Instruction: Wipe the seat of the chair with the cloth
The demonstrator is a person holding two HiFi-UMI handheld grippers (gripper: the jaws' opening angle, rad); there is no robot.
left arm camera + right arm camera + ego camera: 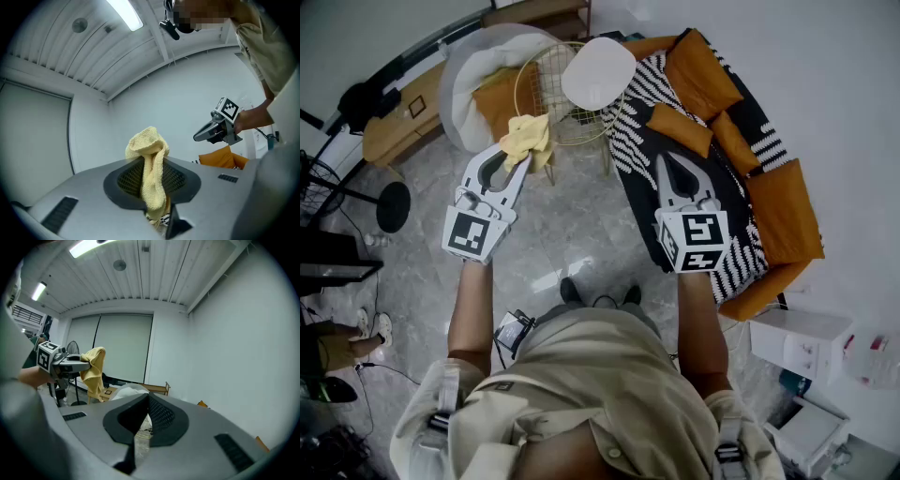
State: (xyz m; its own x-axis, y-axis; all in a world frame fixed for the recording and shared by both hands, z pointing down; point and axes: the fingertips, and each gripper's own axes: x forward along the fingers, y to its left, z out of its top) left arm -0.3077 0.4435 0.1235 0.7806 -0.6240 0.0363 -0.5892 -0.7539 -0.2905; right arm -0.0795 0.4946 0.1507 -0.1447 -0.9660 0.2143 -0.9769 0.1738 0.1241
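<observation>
A gold wire-frame chair with a round white seat stands on the floor ahead of me. My left gripper is shut on a yellow cloth, held up just left of the chair and in front of it. In the left gripper view the cloth bunches above the closed jaws of the left gripper and hangs down between them. My right gripper is held up over the sofa, right of the chair, shut with nothing in it. The right gripper view shows the left gripper with the cloth hanging.
A sofa with a black-and-white throw and orange cushions runs along the right wall. A white round lounge seat with an orange cushion stands left of the chair. A wooden bench and a fan base are at far left. White boxes sit lower right.
</observation>
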